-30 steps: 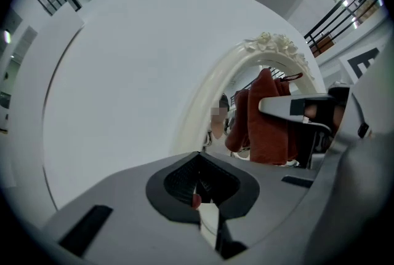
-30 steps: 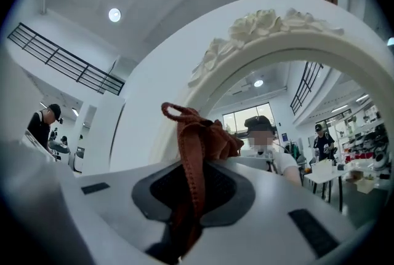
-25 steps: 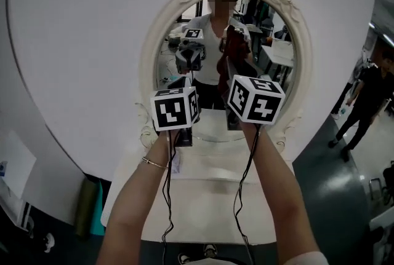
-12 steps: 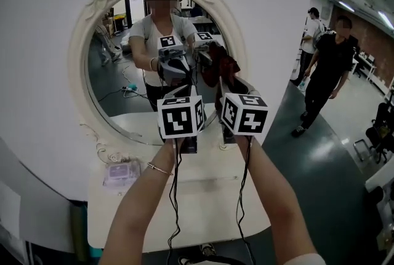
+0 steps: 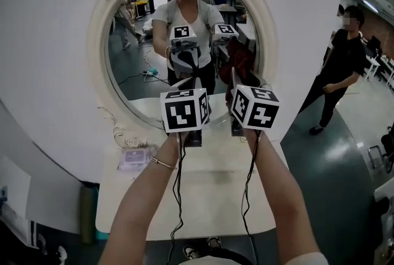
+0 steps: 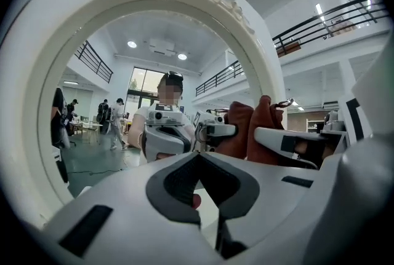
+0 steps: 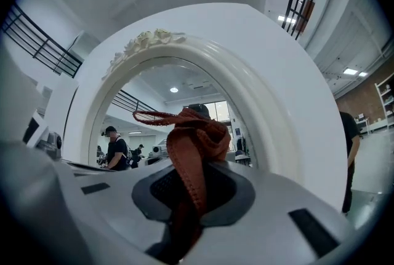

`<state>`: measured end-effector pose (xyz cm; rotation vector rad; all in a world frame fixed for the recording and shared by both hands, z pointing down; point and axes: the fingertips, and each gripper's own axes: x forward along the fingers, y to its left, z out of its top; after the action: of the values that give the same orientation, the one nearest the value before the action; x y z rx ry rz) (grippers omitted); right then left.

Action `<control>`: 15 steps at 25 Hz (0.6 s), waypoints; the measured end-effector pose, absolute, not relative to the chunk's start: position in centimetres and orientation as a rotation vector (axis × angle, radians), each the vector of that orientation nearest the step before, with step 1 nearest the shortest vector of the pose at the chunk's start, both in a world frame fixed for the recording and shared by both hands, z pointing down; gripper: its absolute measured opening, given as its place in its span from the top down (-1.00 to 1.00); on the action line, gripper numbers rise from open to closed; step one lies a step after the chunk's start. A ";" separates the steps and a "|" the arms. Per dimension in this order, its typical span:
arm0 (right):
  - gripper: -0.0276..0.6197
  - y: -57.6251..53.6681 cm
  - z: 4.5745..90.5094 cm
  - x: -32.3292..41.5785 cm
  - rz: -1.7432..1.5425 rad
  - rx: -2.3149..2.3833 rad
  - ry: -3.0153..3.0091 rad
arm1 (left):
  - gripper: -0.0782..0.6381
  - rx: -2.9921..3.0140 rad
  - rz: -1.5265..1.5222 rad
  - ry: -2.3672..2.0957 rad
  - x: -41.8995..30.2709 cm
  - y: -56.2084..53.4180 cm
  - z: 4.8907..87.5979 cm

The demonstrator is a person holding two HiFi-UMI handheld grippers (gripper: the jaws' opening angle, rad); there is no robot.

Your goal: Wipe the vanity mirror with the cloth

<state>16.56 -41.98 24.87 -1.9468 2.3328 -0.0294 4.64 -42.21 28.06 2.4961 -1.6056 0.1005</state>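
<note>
The oval vanity mirror (image 5: 154,55) has an ornate white frame (image 5: 98,42) and stands on a white table. My right gripper (image 7: 194,173) is shut on a rust-red cloth (image 7: 192,134), which bunches up above the jaws. From the left gripper view the cloth (image 6: 266,128) sits right next to its own reflection, so it is at or very near the glass; contact cannot be told. My left gripper (image 6: 198,162) is shut with nothing in it, just left of the right one. Both marker cubes (image 5: 184,110) hang before the mirror's lower part.
The white tabletop (image 5: 203,196) stretches under my arms. A small lilac box (image 5: 134,159) lies on it at the left, by the frame's foot. A person in black (image 5: 341,67) stands on the floor to the right. A dark green object (image 5: 88,211) leans at the table's left.
The head view swung, so the mirror slid left in view and then back a little. Both grippers stayed side by side before the lower glass. The right one kept the cloth.
</note>
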 end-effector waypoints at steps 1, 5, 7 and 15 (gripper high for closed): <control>0.72 -42.0 25.0 15.6 -0.033 -1.933 2.342 | 0.77 2.484 0.097 -1.620 3.7 -42.2 28.1; 0.72 -42.1 25.3 10.7 -0.041 -1.865 2.402 | 0.77 2.436 0.082 -1.679 -0.6 -41.8 28.3; 0.72 -42.2 25.4 7.7 -0.035 -1.826 2.437 | 0.77 2.402 0.074 -1.715 -3.2 -41.6 28.6; 0.72 -42.2 25.4 -3.6 0.031 -1.724 2.492 | 0.77 2.260 0.039 -1.851 -15.6 -41.0 29.9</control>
<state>-3.63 -42.24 25.40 -1.7241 2.4922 0.0307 -15.58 -40.97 29.90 2.2596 -1.8515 0.0392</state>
